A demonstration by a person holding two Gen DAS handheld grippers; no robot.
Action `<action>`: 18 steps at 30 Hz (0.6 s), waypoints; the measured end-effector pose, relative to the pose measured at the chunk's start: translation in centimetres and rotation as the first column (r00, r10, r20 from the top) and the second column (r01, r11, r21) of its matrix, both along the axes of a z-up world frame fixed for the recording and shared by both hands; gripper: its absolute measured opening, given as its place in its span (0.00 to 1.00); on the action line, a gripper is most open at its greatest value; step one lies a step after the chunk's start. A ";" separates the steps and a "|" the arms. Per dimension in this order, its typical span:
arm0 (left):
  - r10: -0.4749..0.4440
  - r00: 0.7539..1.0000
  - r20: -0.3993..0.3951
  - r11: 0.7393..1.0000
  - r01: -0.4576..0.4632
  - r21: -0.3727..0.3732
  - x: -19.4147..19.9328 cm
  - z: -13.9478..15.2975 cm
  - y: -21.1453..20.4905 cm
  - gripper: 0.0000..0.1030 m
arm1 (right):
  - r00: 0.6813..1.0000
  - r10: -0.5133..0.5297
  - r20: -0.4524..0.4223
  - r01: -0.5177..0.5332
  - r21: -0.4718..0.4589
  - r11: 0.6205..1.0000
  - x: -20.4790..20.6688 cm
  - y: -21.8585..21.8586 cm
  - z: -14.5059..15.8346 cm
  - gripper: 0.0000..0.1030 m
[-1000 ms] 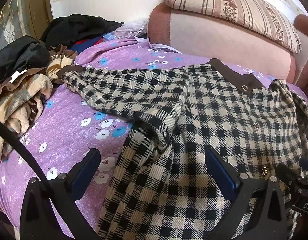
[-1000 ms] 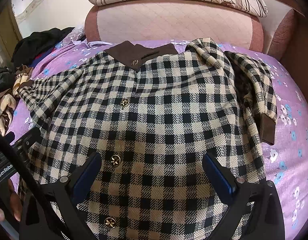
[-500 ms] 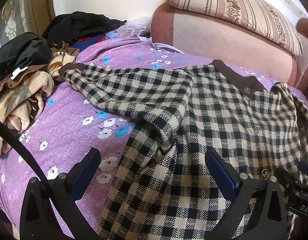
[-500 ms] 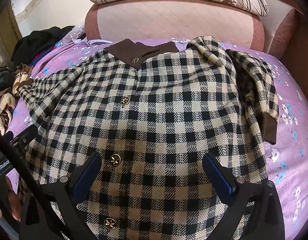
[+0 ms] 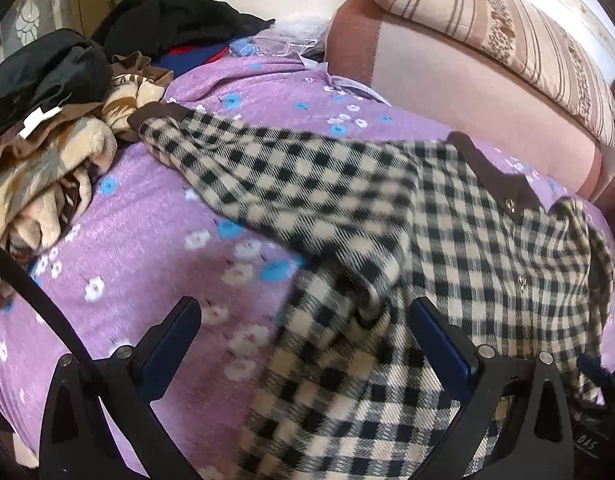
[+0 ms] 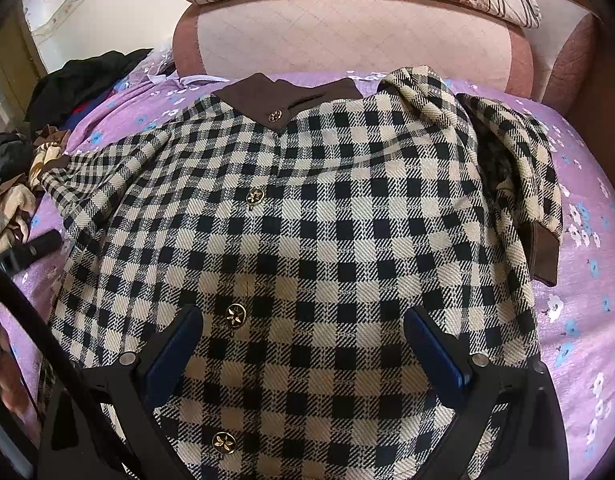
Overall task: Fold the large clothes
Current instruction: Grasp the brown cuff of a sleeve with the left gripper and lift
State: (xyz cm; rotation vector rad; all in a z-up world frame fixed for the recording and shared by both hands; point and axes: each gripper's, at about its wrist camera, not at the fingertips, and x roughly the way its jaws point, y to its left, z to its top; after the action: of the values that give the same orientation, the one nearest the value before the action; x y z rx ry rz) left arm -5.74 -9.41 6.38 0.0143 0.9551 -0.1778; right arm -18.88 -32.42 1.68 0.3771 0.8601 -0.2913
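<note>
Checked jacket (image 6: 327,240) on bed (image 5: 139,232), both claws released.
We found left claw (image 5: 305,344) and right claw (image 6: 303,344) spread wide above it, grasping nothing.

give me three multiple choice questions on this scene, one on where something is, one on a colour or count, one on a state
1. Where does the pile of other clothes lie relative to the checked jacket?
A. on the jacket's left sleeve side
B. on top of the jacket's collar
C. on the striped cushion

2. What colour is the jacket's collar?
A. white
B. dark brown
C. bright red

3. How do the two grippers stand?
A. both shut on the jacket
B. left shut, right open
C. both open, holding nothing

Answers:
1. A: the pile sits on the bedspread beside the cuff of the stretched-out left sleeve.
2. B: the collar is dark brown, like the cuffs.
3. C: the left gripper and right gripper each show fingers spread wide above the fabric, with nothing pinched.
</note>
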 end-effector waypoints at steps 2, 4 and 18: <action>0.017 1.000 0.005 1.000 -0.017 -0.010 1.3 0.8 1.2 1.00 | 1.000 0.000 -0.009 0.000 0.009 1.000 0.0 -0.2 -0.2 0.99; 0.060 0.998 -0.011 0.998 -0.060 -0.021 3.5 1.4 3.1 1.00 | 1.000 0.002 -0.019 -0.002 0.026 1.000 0.0 -0.3 -0.5 0.99; 0.325 0.946 0.002 0.945 -0.324 -0.040 18.2 -2.1 10.2 0.91 | 0.998 0.043 -0.050 -0.040 0.056 0.998 0.8 -0.1 -1.5 0.99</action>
State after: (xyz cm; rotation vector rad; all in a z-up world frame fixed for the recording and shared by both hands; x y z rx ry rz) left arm 12.44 0.78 4.27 -0.1786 0.9316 0.1085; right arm -18.04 -32.54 0.17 0.4040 0.9263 -0.2403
